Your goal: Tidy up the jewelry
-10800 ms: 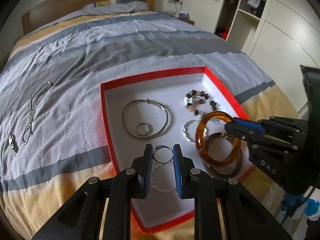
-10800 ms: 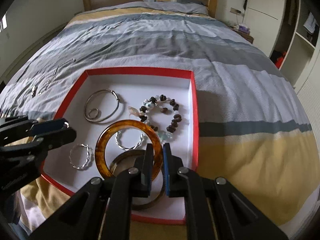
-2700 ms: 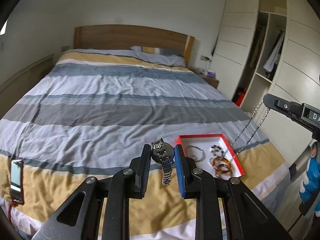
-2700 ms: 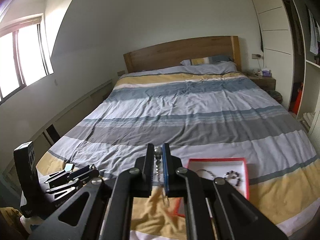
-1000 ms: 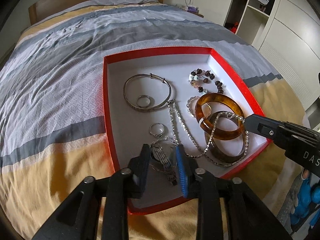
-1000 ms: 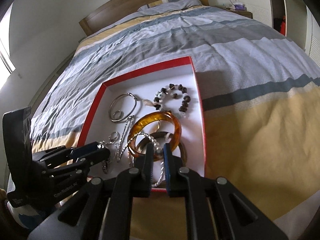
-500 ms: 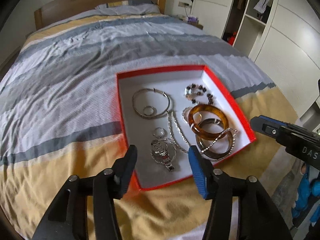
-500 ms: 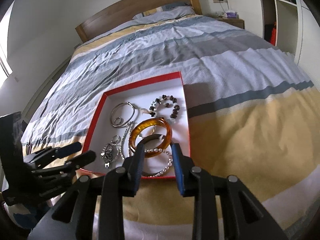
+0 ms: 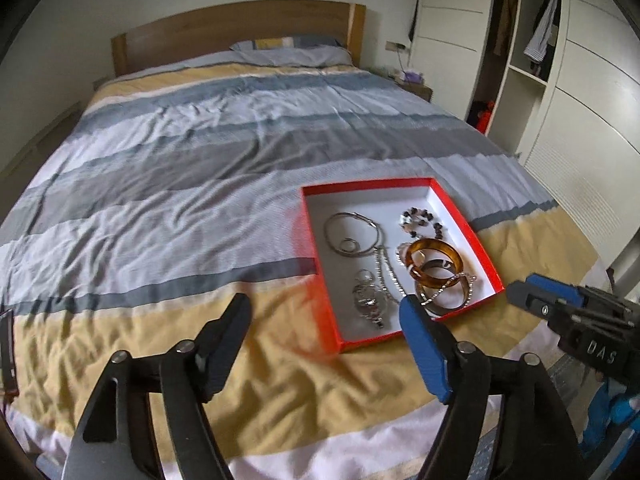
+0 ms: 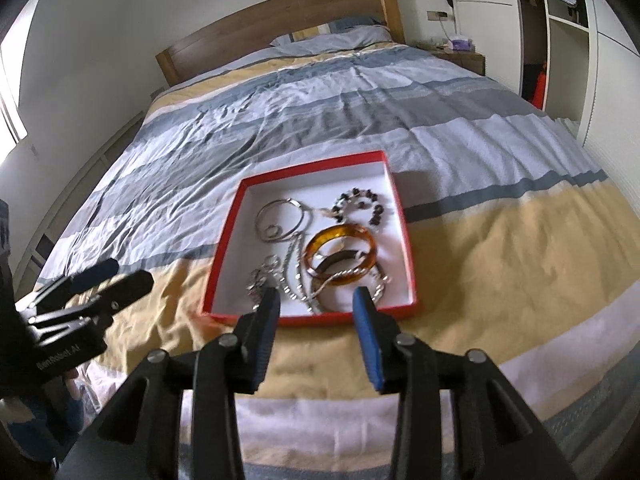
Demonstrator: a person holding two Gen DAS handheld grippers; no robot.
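Observation:
A red box with a white inside lies on the striped bed. In it lie an amber bangle, a dark bangle, a silver bangle, a bead bracelet, a silver watch and a sparkly chain. My left gripper is open and empty, held above the bed's foot, left of the box. My right gripper is open and empty, just in front of the box's near edge.
The bed runs back to a wooden headboard. White wardrobes with open shelves stand on the right. A dark flat object lies at the bed's left edge. A nightstand stands by the headboard.
Both grippers have opened wider and drawn back and up from the box. The watch and the chain now lie in the box, released.

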